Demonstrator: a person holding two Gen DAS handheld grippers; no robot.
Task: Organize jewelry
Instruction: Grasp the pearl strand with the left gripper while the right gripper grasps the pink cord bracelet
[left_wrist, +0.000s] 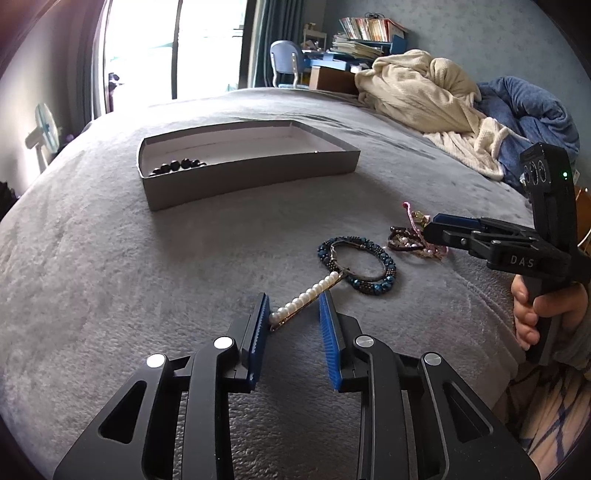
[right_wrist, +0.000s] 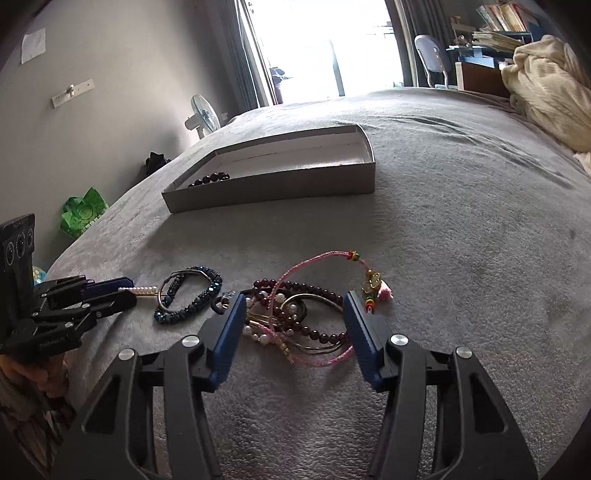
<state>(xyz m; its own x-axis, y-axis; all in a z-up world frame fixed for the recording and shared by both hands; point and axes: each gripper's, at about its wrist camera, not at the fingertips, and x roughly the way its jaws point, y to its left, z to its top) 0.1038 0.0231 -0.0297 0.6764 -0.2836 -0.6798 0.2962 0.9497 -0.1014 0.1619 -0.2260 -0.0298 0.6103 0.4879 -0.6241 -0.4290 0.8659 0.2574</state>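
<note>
On the grey bedcover, my left gripper (left_wrist: 294, 301) is shut on a pearl hair clip (left_wrist: 314, 290) that runs slantwise between its blue pads; the clip's far end rests on a blue beaded bracelet (left_wrist: 369, 288). In the right wrist view the pearl hair clip (right_wrist: 142, 290) sticks out of the left gripper (right_wrist: 125, 291). My right gripper (right_wrist: 294, 299) stands open astride a tangle of a dark red bead bracelet (right_wrist: 317, 334), a pink cord bracelet (right_wrist: 306, 260) and thin bangles. A shallow grey box (left_wrist: 251, 177) lies further back with a dark bead bracelet (left_wrist: 177, 166) in its left corner.
A cream blanket (left_wrist: 417, 85) and a blue one (left_wrist: 528, 107) are heaped at the bed's far right. A fan (right_wrist: 203, 114) and a green bag (right_wrist: 83, 214) stand off the left side. A desk chair (left_wrist: 286, 62) is beyond the bed. A person's hand (left_wrist: 528, 314) holds the right gripper.
</note>
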